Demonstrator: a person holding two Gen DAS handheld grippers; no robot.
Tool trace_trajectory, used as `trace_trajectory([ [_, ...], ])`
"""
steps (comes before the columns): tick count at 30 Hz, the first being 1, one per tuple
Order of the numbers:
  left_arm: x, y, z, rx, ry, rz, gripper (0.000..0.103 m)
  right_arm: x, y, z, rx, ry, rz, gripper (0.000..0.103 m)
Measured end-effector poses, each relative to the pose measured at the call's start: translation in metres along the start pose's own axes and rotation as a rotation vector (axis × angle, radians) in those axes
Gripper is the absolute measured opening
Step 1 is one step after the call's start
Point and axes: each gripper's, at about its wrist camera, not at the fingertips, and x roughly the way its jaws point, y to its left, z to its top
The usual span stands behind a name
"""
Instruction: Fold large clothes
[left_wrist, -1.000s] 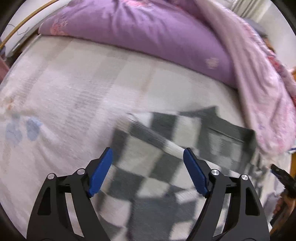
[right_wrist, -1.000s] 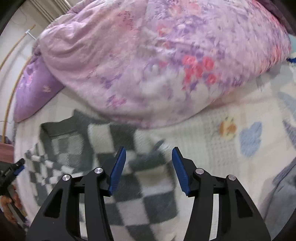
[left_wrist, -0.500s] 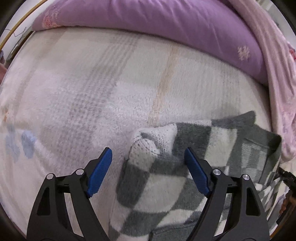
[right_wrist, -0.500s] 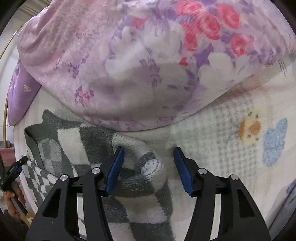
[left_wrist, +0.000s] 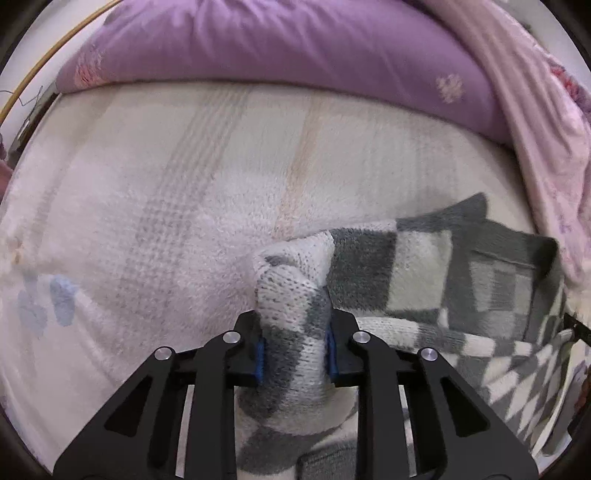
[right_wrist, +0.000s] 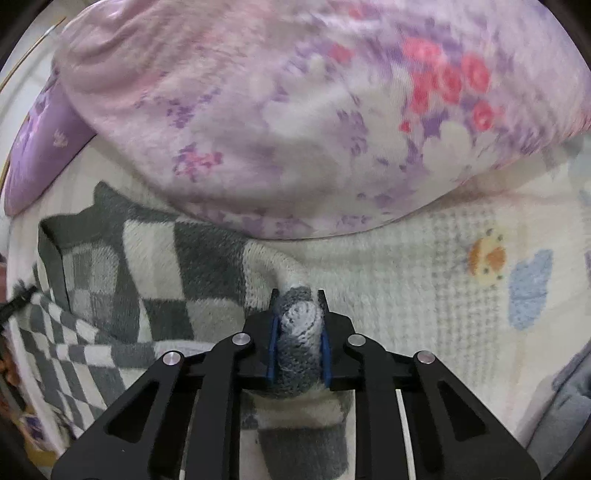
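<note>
— How will the checked sweater (left_wrist: 413, 266) on the bed (left_wrist: 184, 192) handle?

— Soft, thick, floppy, I judge; I'm taking bunched corners.

— Claws?

— My left gripper (left_wrist: 294, 354) and right gripper (right_wrist: 297, 349) are closing, knit pinched between the pads (both gaped wide over flat cloth a second ago).

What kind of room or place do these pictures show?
Most likely a bedroom, with the work done on a bed. A fleecy cream blanket covers the soft surface, a purple pillow lies along its far edge, and a bulky floral quilt is piled beside the grey checked sweater.
</note>
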Motion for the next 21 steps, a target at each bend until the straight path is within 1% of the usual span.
trace_trajectory([
  [3, -0.024, -0.001, -0.004, 0.011, -0.048, -0.016, 0.022, -0.027, -0.001, -0.011, 0.024, -0.061, 0.039, 0.015],
  [7, -0.069, -0.003, -0.027, 0.032, -0.112, -0.055, 0.021, -0.066, 0.009, -0.032, 0.002, -0.135, 0.069, 0.015],
  [10, -0.106, 0.008, -0.046, 0.031, -0.152, -0.088, 0.021, -0.095, 0.006, -0.052, 0.006, -0.185, 0.106, 0.015],
  [12, -0.132, 0.015, -0.063, 0.028, -0.172, -0.1, 0.021, -0.115, 0.0, -0.061, 0.02, -0.209, 0.131, 0.015],
  [13, -0.145, 0.016, -0.074, 0.033, -0.186, -0.105, 0.021, -0.13, -0.002, -0.072, 0.028, -0.228, 0.144, 0.015],
  [15, -0.167, 0.022, -0.095, 0.052, -0.201, -0.103, 0.021, -0.153, -0.006, -0.074, 0.035, -0.242, 0.161, 0.015],
  [16, -0.177, 0.019, -0.103, 0.054, -0.207, -0.105, 0.02, -0.166, -0.008, -0.087, 0.037, -0.252, 0.167, 0.015],
  [17, -0.188, 0.023, -0.115, 0.047, -0.213, -0.117, 0.02, -0.176, -0.009, -0.095, 0.036, -0.254, 0.172, 0.015],
  [21, -0.226, 0.043, -0.17, 0.039, -0.221, -0.145, 0.02, -0.215, -0.022, -0.148, 0.076, -0.258, 0.193, 0.015],
])
